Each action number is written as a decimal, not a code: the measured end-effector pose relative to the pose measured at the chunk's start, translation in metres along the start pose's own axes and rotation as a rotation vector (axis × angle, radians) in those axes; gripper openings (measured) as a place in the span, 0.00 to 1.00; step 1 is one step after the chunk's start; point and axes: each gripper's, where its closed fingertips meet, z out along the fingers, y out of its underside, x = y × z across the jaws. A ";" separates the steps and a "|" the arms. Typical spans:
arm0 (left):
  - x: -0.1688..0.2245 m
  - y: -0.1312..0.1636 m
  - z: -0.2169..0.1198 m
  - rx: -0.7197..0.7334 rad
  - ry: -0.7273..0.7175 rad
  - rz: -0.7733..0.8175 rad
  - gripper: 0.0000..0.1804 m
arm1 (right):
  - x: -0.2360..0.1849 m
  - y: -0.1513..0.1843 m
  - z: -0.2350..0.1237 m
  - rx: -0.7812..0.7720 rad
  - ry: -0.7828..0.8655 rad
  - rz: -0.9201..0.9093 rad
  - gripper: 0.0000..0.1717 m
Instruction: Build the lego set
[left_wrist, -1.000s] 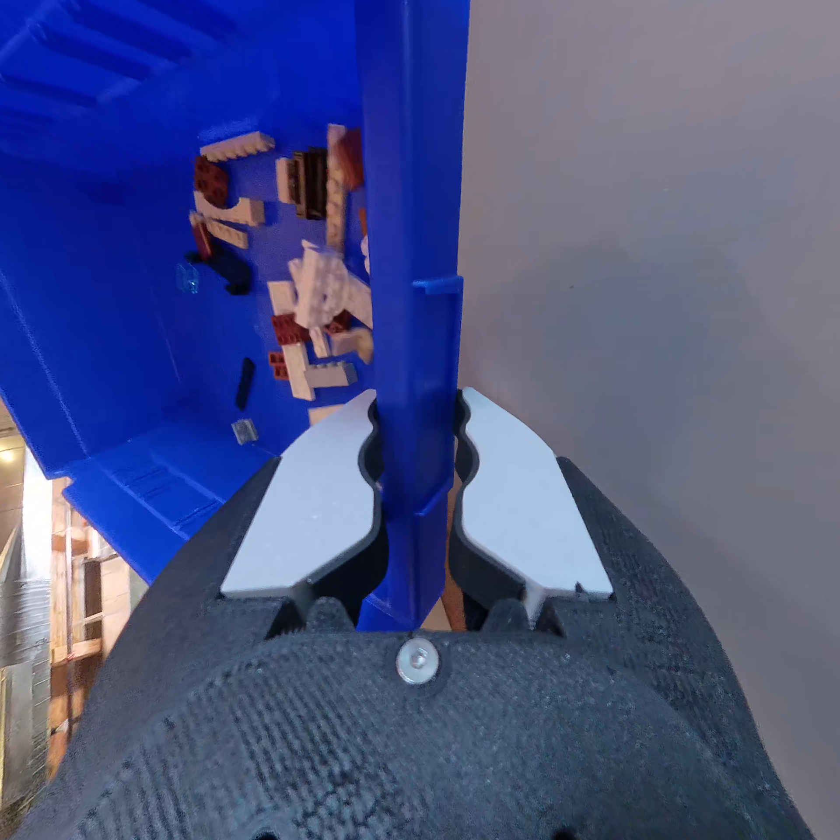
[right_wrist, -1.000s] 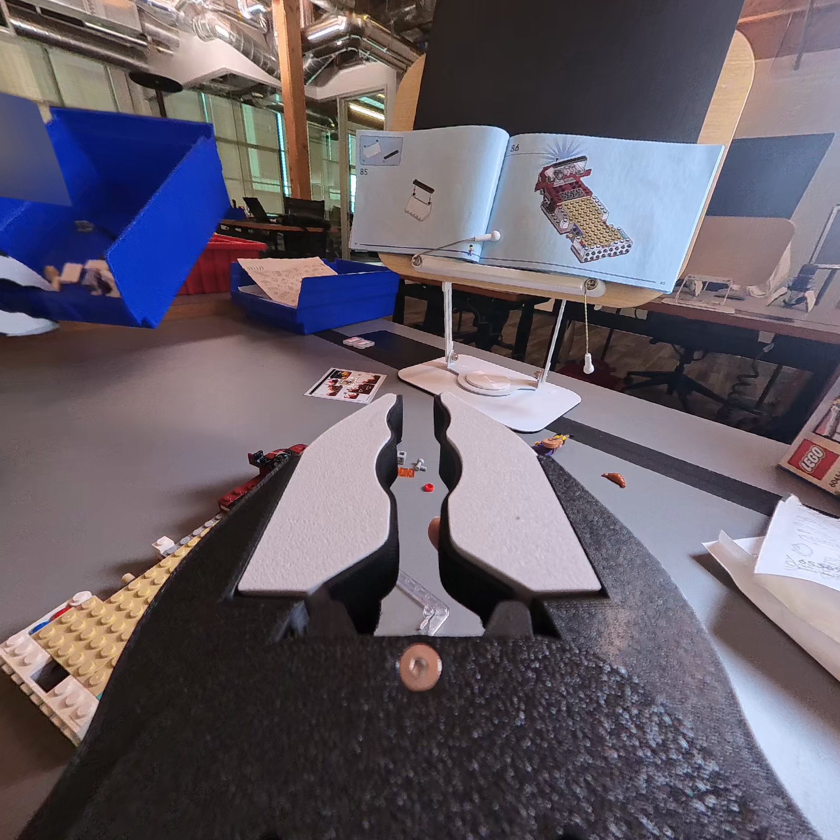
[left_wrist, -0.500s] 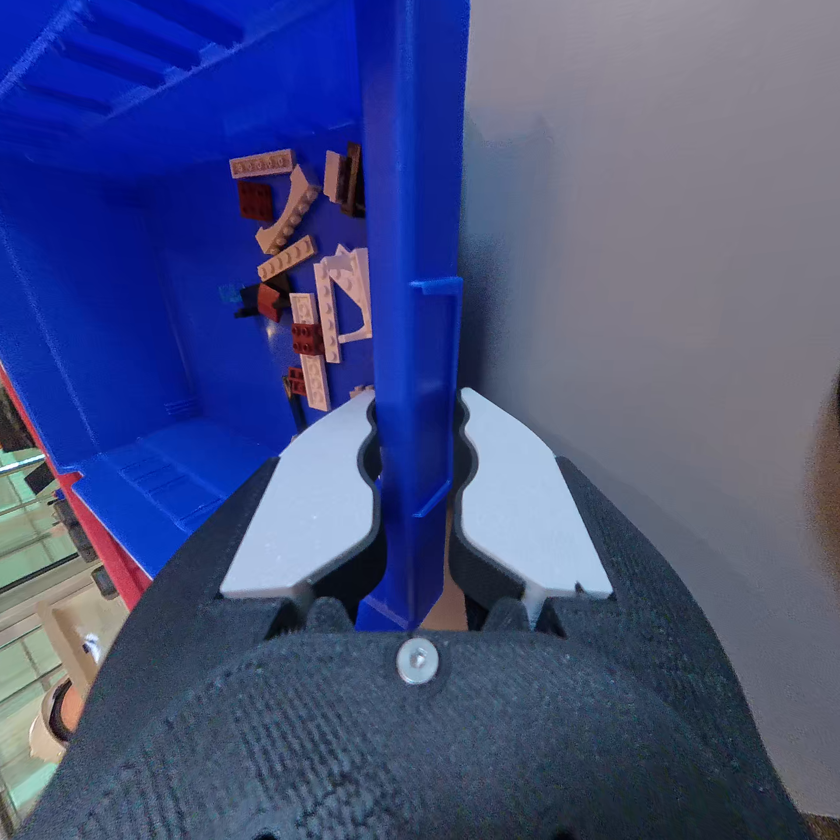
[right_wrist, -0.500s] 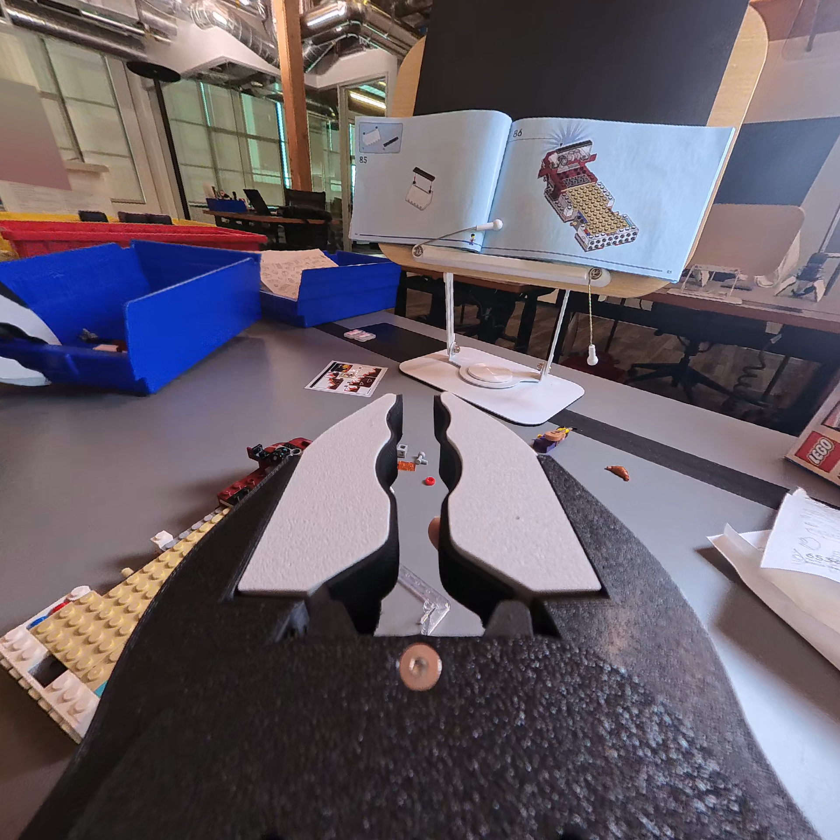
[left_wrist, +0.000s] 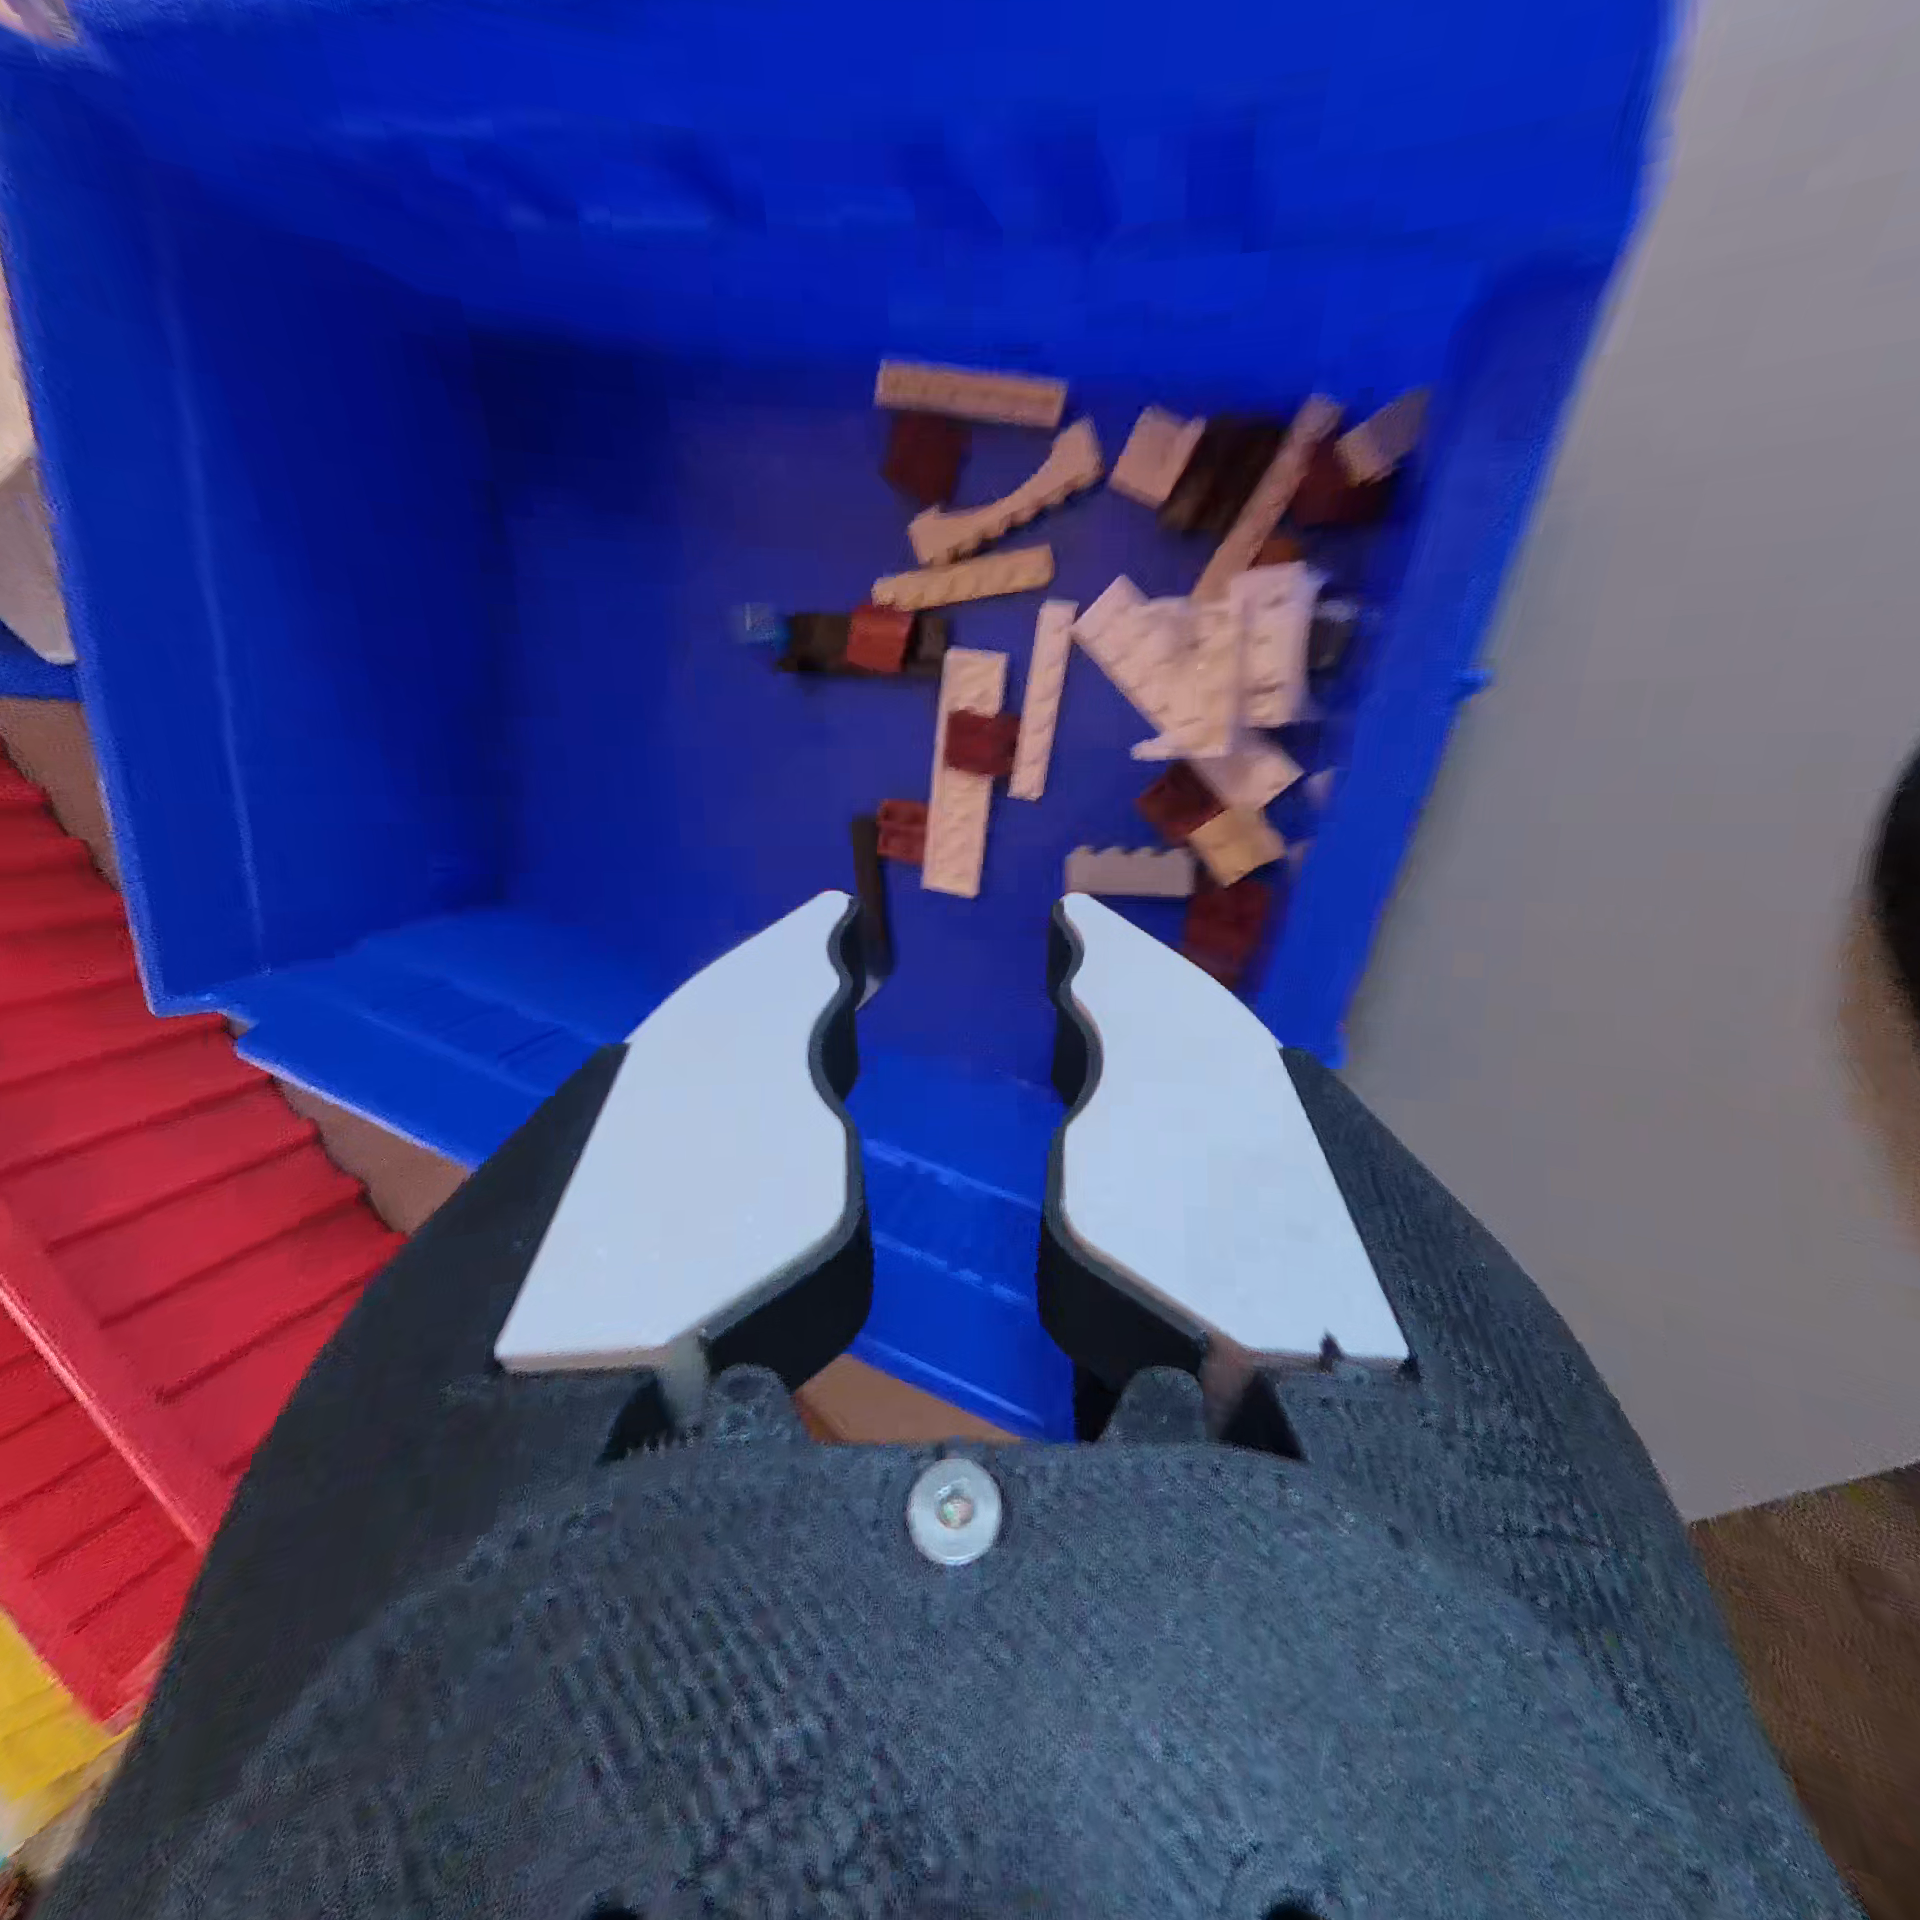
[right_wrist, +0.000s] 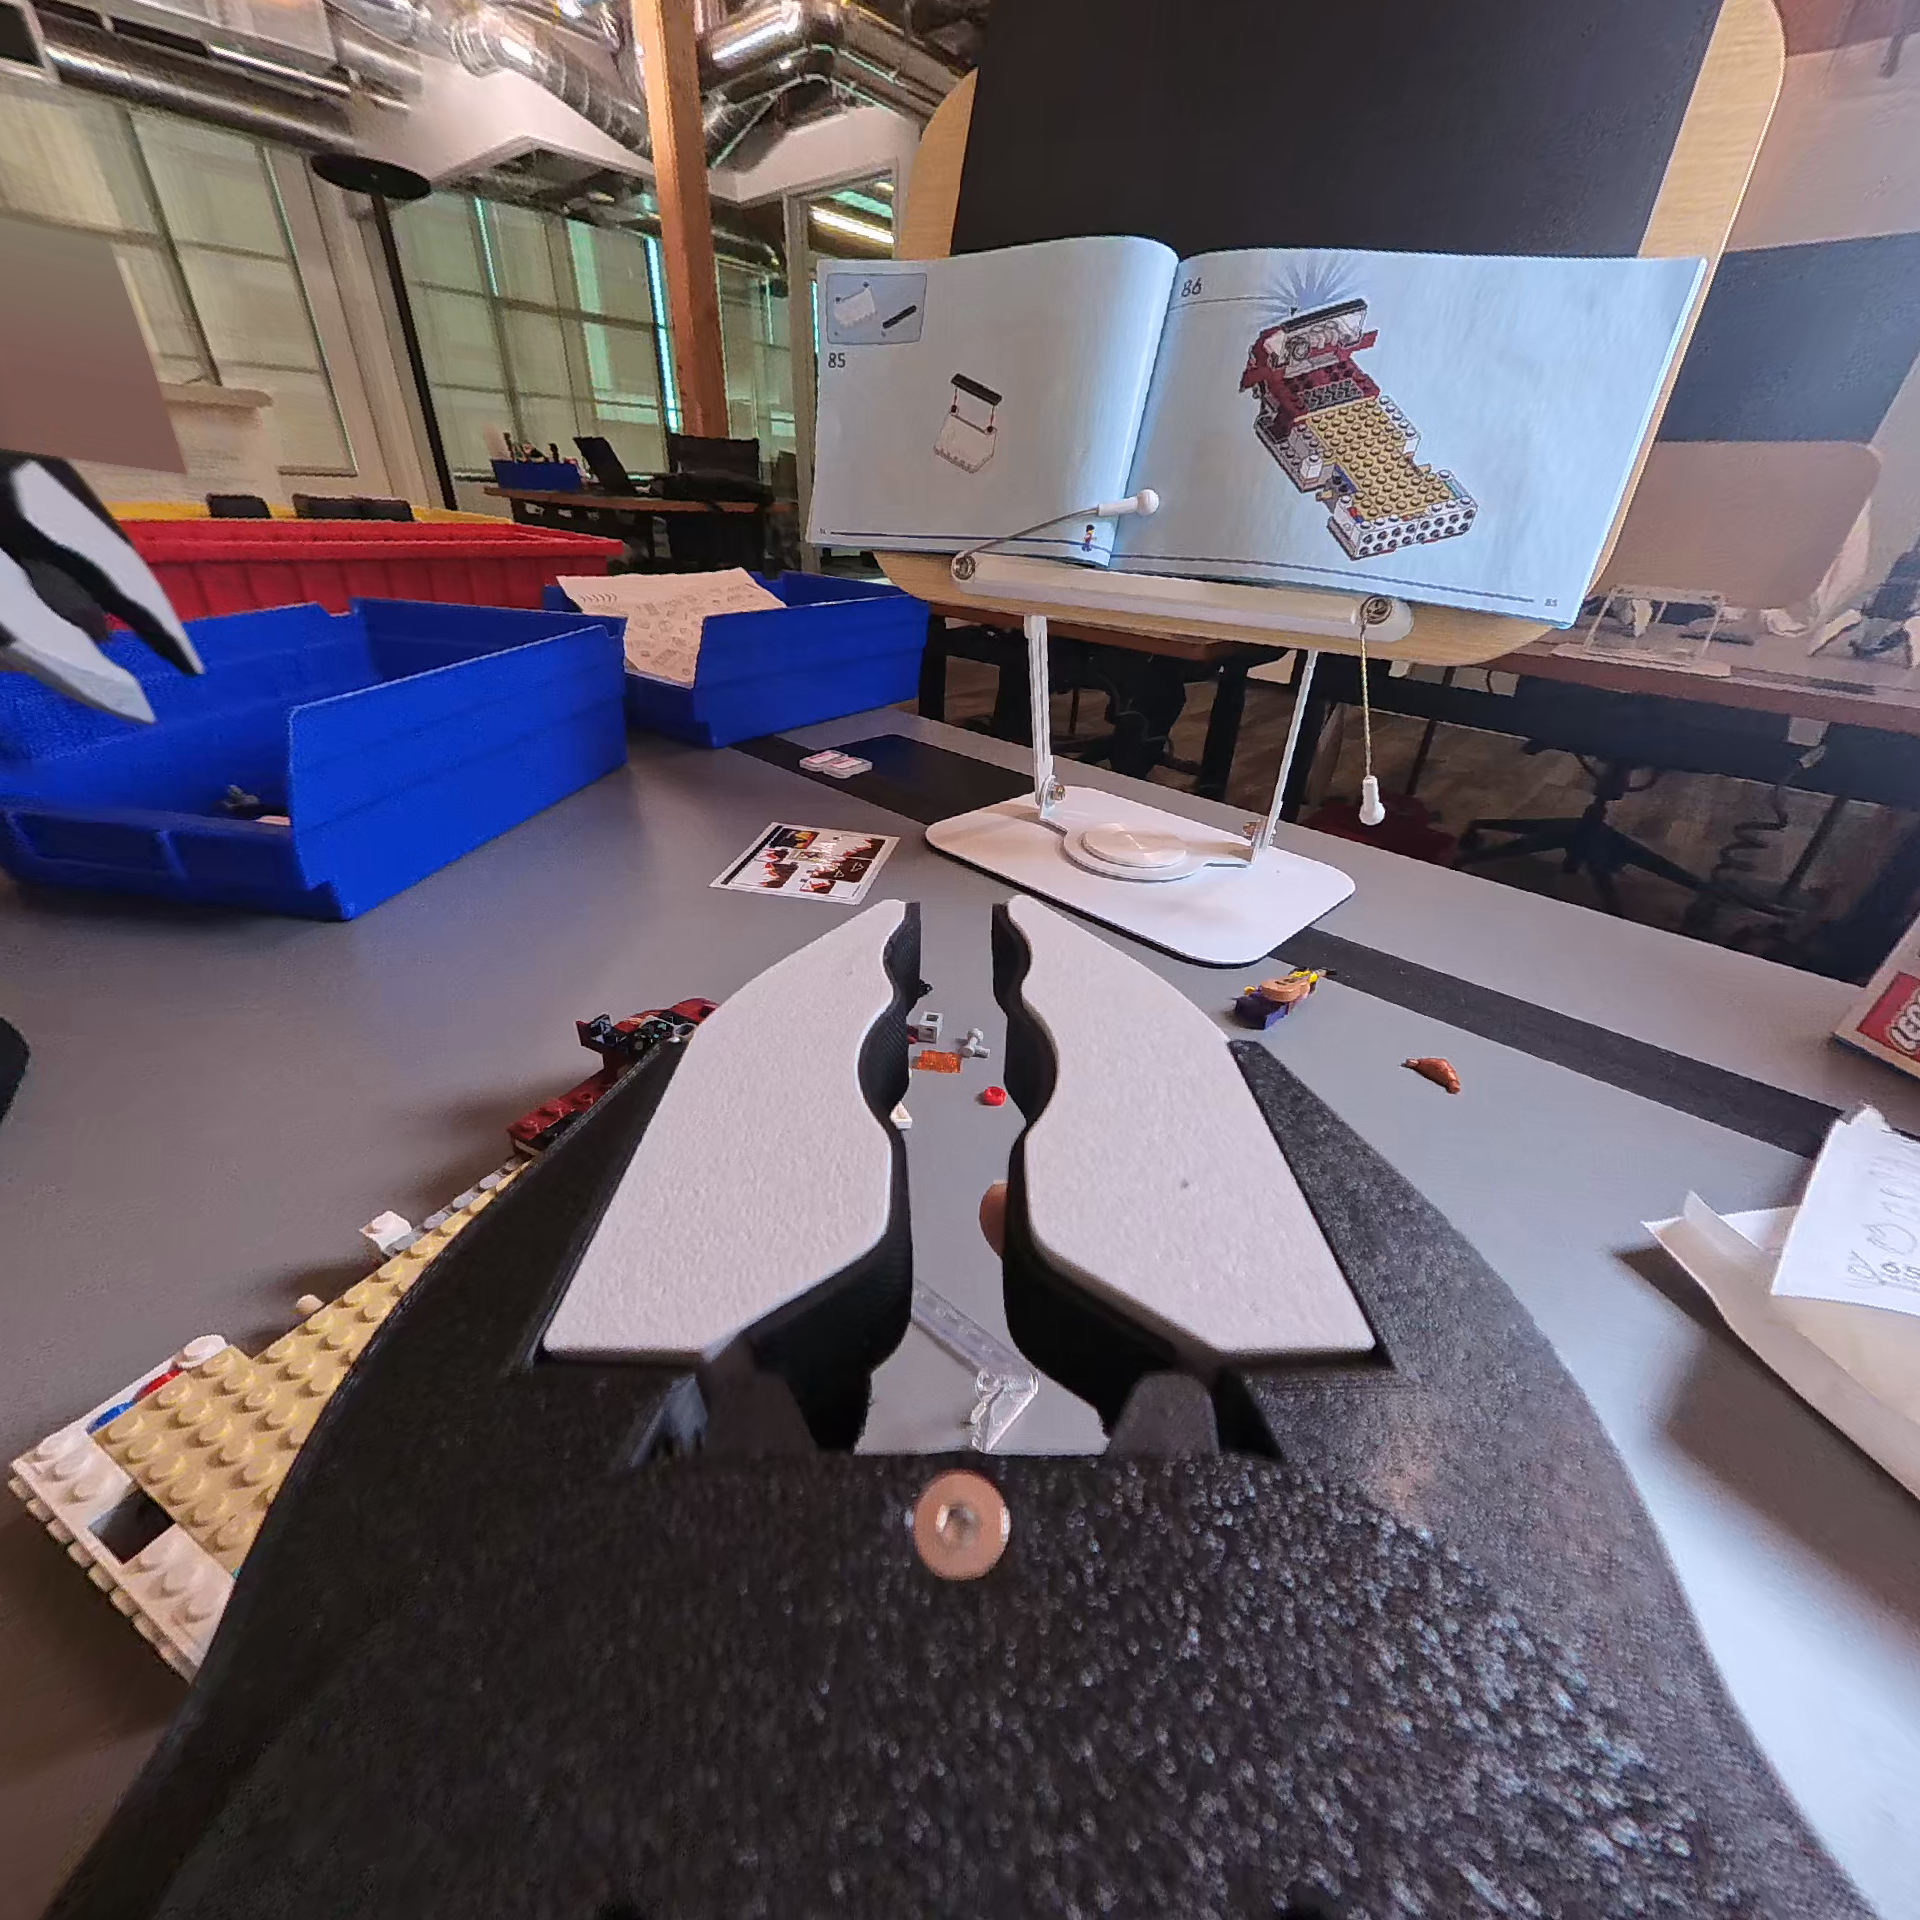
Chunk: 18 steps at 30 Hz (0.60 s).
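the left tool (left_wrist: 954, 935) has its fingers apart with nothing between them, poised over the near lip of a blue bin (left_wrist: 312, 623) that sits on the grey surface (right_wrist: 312, 1039). loose bricks (left_wrist: 1091, 665) lie ahead of it and a little to its right, against the bin's right wall. the right tool (right_wrist: 954, 935) stands well apart to the right, its fingers narrow and bare, low over tiny parts (right_wrist: 951, 1049) on the surface, with a tan studded plate (right_wrist: 239, 1423) just to its left.
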 end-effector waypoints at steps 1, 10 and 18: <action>-0.010 0.010 0.011 -0.063 0.021 0.005 0.18 | 0.000 0.000 0.000 0.000 0.000 -0.001 0.08; -0.030 0.055 0.076 -0.450 0.251 0.109 0.16 | 0.006 0.003 0.000 -0.009 0.023 0.009 0.08; -0.020 0.053 0.084 -0.497 0.371 0.113 0.05 | 0.009 0.006 0.001 -0.020 0.024 0.031 0.08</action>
